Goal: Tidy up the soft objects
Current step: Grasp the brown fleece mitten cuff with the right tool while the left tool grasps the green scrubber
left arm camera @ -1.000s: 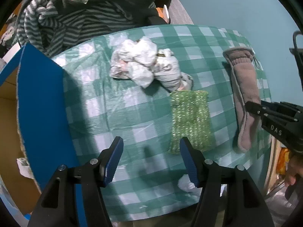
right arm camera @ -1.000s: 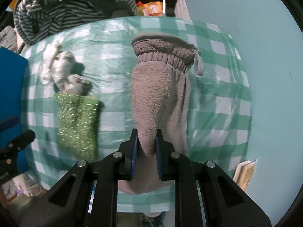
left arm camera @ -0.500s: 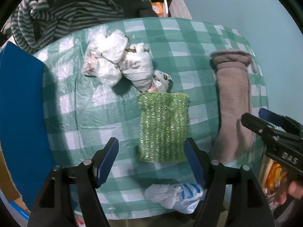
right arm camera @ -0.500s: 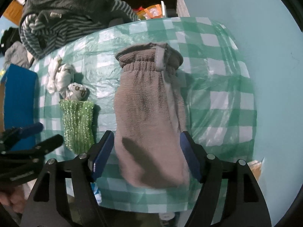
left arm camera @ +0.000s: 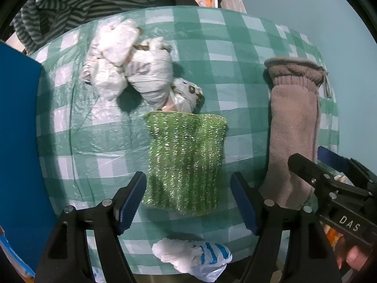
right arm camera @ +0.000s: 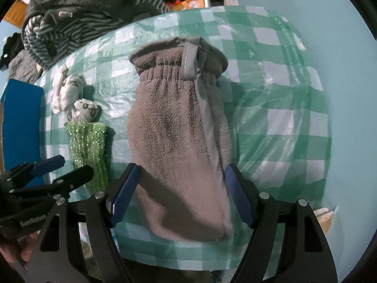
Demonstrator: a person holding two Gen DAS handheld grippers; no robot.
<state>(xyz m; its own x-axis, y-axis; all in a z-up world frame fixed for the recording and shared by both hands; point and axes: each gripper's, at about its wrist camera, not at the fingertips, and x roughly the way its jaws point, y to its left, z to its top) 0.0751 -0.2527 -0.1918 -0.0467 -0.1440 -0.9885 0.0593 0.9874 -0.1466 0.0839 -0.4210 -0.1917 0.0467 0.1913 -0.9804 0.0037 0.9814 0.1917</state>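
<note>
Crowding the green cloth [left arm camera: 186,165] are bagged bundles [left arm camera: 132,70]; left tongs [left arm camera: 188,202] opening, right tongs [right arm camera: 181,195] wide.

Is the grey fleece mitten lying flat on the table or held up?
Lying flat: the grey fleece mitten rests on the green checked tablecloth, untouched between open jaws.

Dim, bluish light from above; soft shadows fall under the mitten [right arm camera: 181,141] and pouch [left arm camera: 186,162]. Glare on the plastic cloth [right arm camera: 271,89]. Fisheye bends the edges, corners black; slight motion blur
</note>
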